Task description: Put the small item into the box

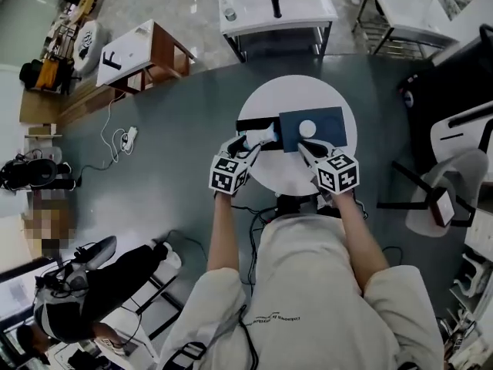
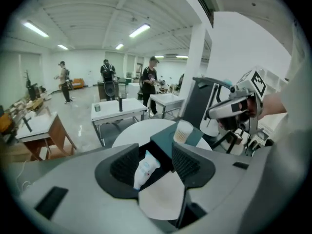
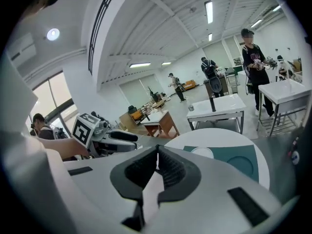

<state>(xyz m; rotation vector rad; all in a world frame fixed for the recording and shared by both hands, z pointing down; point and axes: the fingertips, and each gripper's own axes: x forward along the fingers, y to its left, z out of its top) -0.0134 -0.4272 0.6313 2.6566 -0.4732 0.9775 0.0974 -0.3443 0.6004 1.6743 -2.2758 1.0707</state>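
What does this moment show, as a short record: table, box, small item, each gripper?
table: round white table
box: teal box on the table, round white piece on top
left gripper: jaws apart
small item: white tube, between the left gripper's jaws
right gripper: jaws together, empty, at the teal box's near edge

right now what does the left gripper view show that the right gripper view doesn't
Only the left gripper view: a small white item between its own jaws, which stand apart, and the right gripper off to the side.
Only the right gripper view: its own jaws closed together with nothing between them, the left gripper, and a round recess in the teal box.
Both: the round white table, the teal box, the round white piece on it, and people among tables in the background.
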